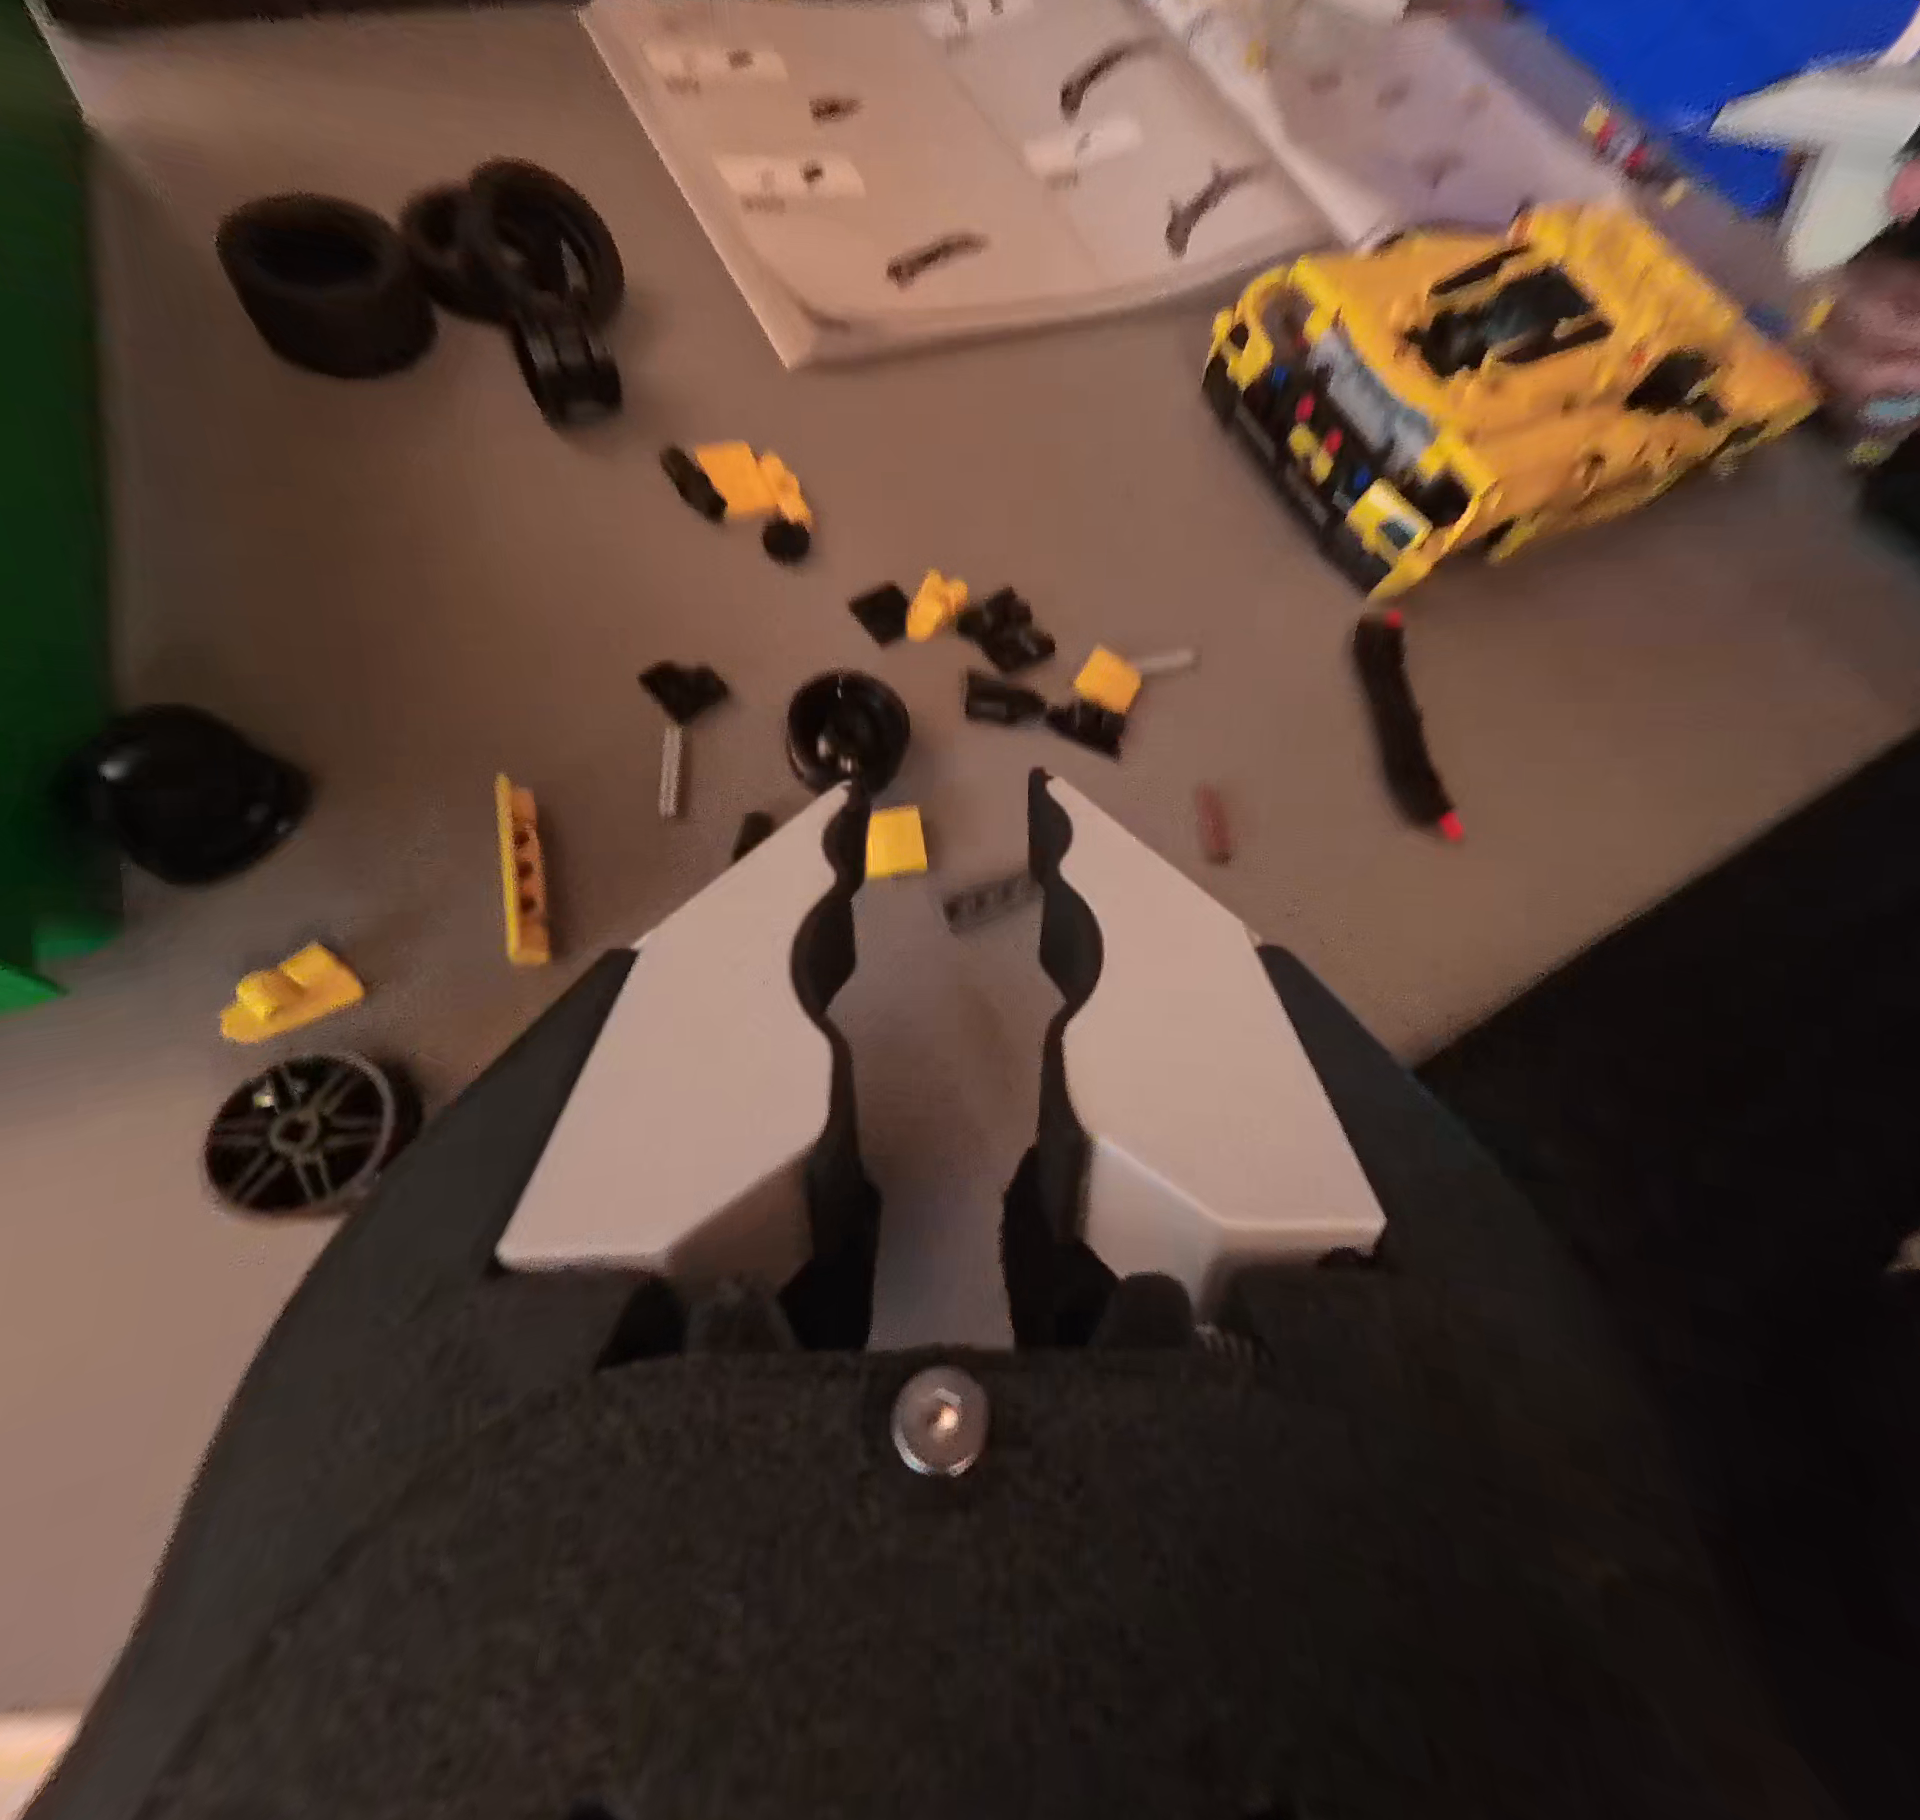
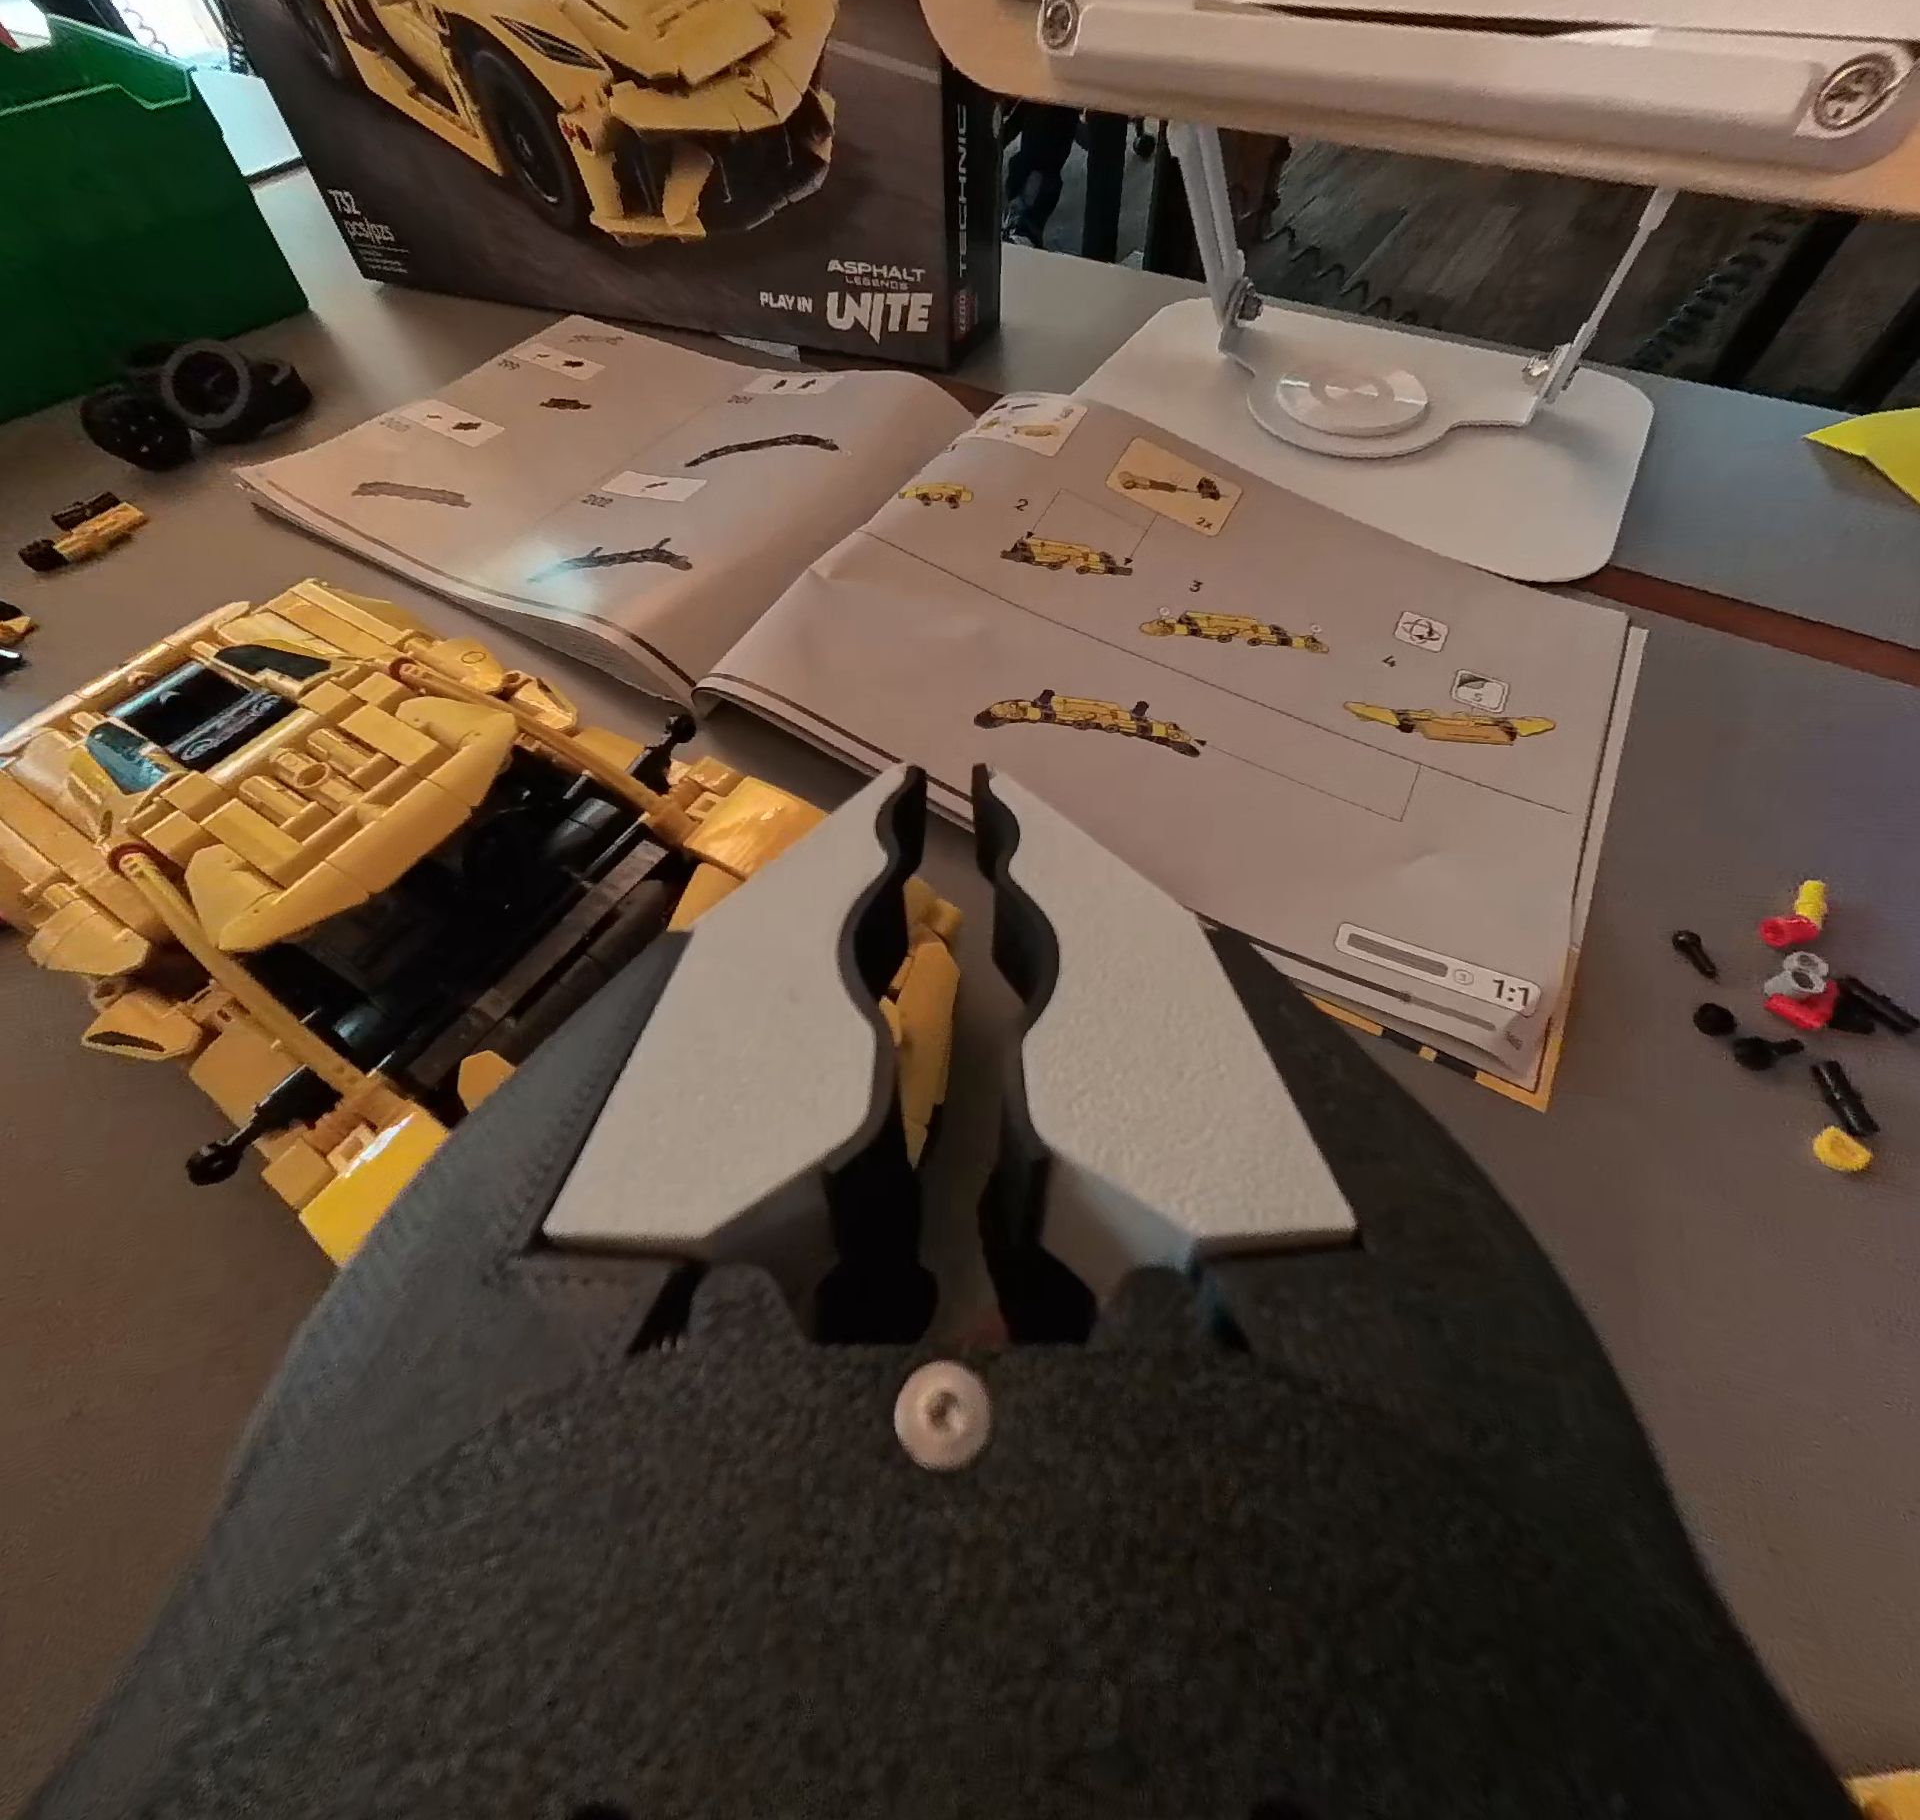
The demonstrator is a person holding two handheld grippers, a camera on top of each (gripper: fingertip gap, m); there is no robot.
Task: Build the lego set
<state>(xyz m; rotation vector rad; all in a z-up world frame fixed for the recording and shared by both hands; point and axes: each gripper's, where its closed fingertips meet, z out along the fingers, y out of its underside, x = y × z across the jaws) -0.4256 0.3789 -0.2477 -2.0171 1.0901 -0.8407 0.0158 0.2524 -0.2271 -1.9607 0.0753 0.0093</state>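
The left gripper [image 1: 945,794], with grey fingers lined in wavy black pads, hung above the grey tabletop [image 1: 364,565] with its jaws parted by a clear gap and nothing between them; a small yellow sloped brick [image 1: 896,842] lay on the table below that gap, beside the left fingertip. Just beyond the tips sat a small black round wheel hub [image 1: 847,726] among scattered black and yellow loose pieces [image 1: 997,658]. Farther left lay a stack of black rubber tyres [image 1: 322,279] and a spoked black wheel rim [image 1: 307,1136]. The partly built yellow lego car [image 1: 1496,388] rested on the table to the right, well apart from this gripper, though the left wrist view was blurred. The right gripper [image 2: 948,783] hovered close beside the car [image 2: 312,814], its jaws nearly together with only a narrow slit and holding nothing. Ahead of it the open grey instruction booklet [image 2: 1143,627] lay flat, with the dark set box [image 2: 623,129] standing behind and a white metal stand [image 2: 1455,420] to the right.
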